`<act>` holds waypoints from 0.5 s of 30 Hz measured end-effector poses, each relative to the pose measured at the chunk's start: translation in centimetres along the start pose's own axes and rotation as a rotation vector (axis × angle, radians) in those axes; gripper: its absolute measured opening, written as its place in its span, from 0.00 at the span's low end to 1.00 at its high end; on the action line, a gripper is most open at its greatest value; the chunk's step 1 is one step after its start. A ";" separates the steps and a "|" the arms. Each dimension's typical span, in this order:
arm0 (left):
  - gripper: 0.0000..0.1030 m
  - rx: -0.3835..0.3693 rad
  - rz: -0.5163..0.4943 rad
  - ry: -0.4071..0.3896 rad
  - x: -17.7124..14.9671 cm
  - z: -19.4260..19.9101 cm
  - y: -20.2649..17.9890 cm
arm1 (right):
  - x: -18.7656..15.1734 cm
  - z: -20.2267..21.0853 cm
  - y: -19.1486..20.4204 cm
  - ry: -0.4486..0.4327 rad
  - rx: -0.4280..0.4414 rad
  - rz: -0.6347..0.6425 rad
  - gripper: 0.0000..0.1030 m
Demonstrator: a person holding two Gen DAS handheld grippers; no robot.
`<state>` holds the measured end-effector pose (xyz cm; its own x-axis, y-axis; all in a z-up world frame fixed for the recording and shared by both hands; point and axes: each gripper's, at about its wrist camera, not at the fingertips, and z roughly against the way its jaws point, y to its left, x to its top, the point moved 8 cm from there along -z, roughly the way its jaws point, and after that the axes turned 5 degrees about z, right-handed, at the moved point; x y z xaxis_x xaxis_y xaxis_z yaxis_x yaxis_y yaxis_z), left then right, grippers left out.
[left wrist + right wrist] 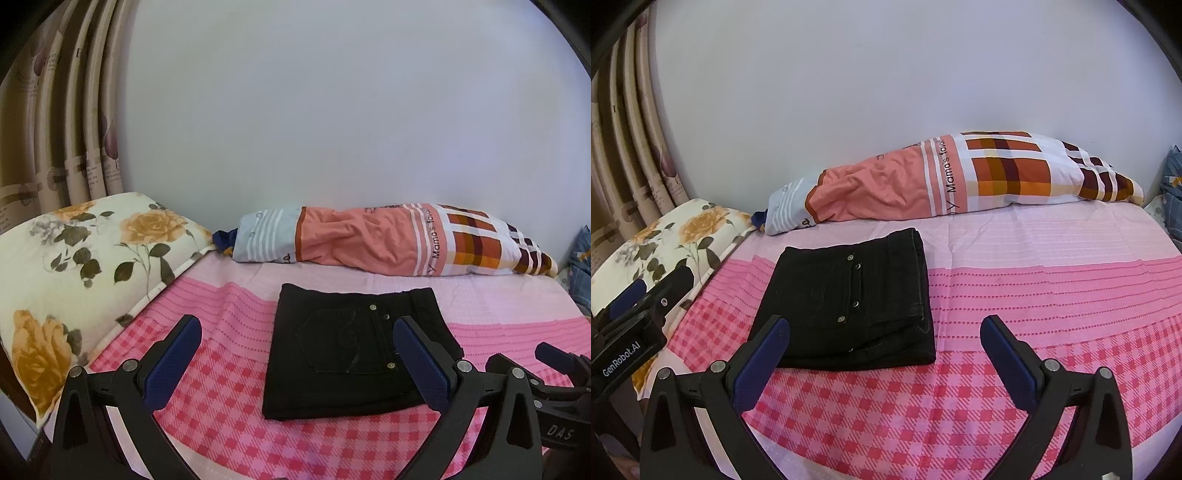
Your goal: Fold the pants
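Black pants lie folded into a compact rectangle on the pink checked bedsheet, a back pocket and metal studs facing up. They also show in the right wrist view. My left gripper is open and empty, held above the near edge of the pants. My right gripper is open and empty, just right of the pants' near right corner. Each gripper shows at the edge of the other's view: the right gripper's body, the left gripper's body.
A floral pillow lies at the left end of the bed. A rolled orange and plaid quilt lies along the white wall behind the pants. Curtains hang at the far left. Blue fabric sits at the right edge.
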<state>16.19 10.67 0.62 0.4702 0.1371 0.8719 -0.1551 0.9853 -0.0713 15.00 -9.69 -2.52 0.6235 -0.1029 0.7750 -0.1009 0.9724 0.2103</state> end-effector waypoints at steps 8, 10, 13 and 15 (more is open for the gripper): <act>1.00 -0.004 -0.001 0.007 -0.4 -0.4 0.1 | -0.3 -0.3 0.1 0.011 0.003 0.000 0.99; 1.00 -0.004 0.001 0.008 -0.4 -0.4 0.1 | -0.5 -0.3 0.0 0.013 0.004 0.003 0.99; 1.00 -0.003 0.001 0.010 -0.4 -0.5 0.1 | -0.7 -0.5 0.0 0.018 0.003 0.005 0.99; 1.00 -0.007 0.002 0.012 -0.4 -0.5 0.1 | -0.8 -0.6 -0.1 0.021 0.004 0.006 0.99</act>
<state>16.44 10.73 -0.02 0.4805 0.1401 0.8657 -0.1497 0.9858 -0.0765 14.93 -9.56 -3.50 0.6387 -0.0930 0.7638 -0.1074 0.9722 0.2082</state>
